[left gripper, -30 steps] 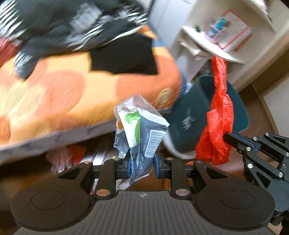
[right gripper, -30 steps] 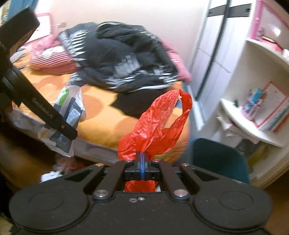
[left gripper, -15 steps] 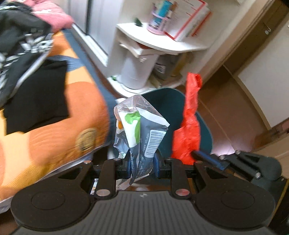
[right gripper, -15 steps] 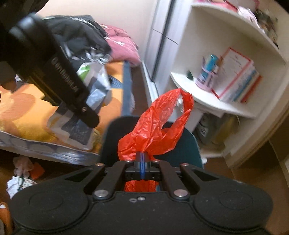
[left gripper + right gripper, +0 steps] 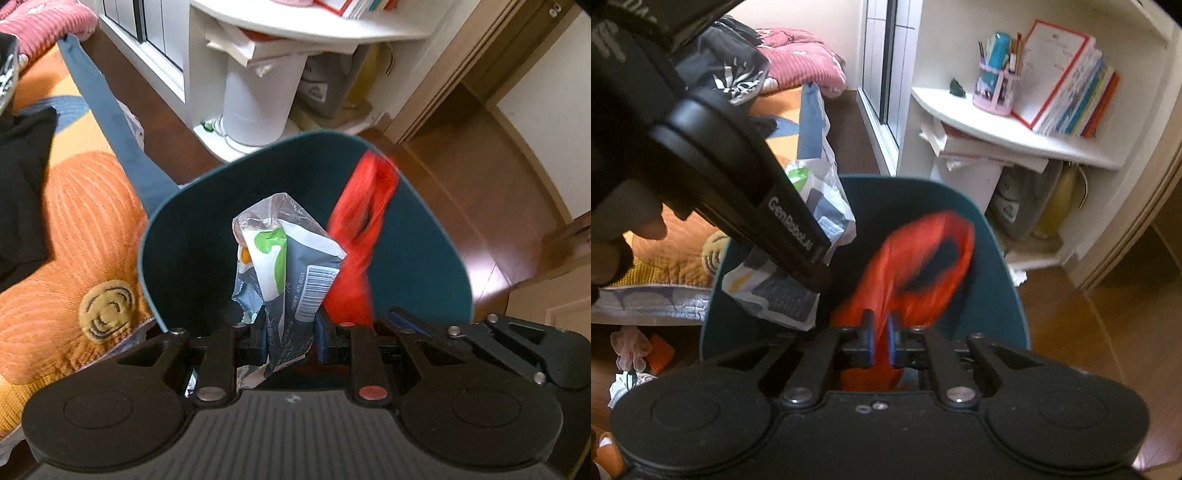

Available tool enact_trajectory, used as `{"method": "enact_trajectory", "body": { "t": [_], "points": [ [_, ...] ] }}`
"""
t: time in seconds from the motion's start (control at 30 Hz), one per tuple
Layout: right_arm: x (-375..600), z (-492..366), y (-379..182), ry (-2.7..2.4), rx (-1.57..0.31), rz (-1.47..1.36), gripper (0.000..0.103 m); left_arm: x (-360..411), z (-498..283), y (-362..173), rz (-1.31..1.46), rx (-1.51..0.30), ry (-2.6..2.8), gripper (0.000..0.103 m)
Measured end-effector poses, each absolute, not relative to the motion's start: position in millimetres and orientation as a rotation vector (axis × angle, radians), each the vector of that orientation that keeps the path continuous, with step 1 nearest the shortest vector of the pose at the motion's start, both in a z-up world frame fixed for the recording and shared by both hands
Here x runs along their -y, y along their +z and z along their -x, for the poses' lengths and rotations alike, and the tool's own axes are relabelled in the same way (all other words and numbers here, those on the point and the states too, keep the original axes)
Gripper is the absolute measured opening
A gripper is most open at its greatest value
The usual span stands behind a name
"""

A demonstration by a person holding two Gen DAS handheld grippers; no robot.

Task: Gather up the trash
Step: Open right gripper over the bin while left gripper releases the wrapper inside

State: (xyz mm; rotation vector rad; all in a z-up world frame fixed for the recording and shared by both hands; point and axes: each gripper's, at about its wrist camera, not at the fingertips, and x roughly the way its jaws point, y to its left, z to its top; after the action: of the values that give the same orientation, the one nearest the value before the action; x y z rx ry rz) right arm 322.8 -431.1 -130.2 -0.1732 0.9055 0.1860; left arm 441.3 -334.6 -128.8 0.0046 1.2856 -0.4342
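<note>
A dark teal bin (image 5: 417, 236) stands on the floor beside the bed; it also shows in the right wrist view (image 5: 997, 266). My left gripper (image 5: 290, 332) is shut on a crumpled grey, white and green wrapper (image 5: 288, 266), held over the bin's mouth. My right gripper (image 5: 881, 343) has its jaws slightly apart, and a red plastic bag (image 5: 923, 266) sits blurred between and ahead of them, over the bin. The red bag also shows in the left wrist view (image 5: 358, 236). The left gripper's body (image 5: 738, 177) crosses the right wrist view with the wrapper (image 5: 820, 206).
A bed with an orange blanket (image 5: 74, 236) and dark clothes lies to the left. A white corner shelf (image 5: 997, 125) with books (image 5: 1067, 85) and a pen cup stands behind the bin. Crumpled scraps (image 5: 631, 365) lie under the bed. Wooden floor (image 5: 480, 177) is to the right.
Both grippers swung from the bed to above the bin. The right gripper's jaws have parted and the red bag now looks blurred, sagging into the bin. The left still grips the wrapper.
</note>
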Motion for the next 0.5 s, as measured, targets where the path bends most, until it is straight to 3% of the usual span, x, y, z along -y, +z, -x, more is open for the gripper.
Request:
{"method": "enact_trajectory", "body": {
  "t": [0.2,0.27,0.4,0.5],
  "points": [
    [437,-318,-134,0.185,-0.933,0.125,0.021,335,-441,-139,0.005,-1.301,-0.425,0.037],
    [440,-317,-130,0.183,-0.929,0.111,0.026,332,-439,-136,0.009,-1.290,-0.421,0.059],
    [440,-306,-116,0.179,-0.908,0.099,0.033,325,-432,-123,0.007,-1.260,-0.422,0.061],
    [439,-297,-103,0.174,-0.895,0.075,0.044,318,-422,-107,0.007,-1.241,-0.423,0.062]
  ]
}}
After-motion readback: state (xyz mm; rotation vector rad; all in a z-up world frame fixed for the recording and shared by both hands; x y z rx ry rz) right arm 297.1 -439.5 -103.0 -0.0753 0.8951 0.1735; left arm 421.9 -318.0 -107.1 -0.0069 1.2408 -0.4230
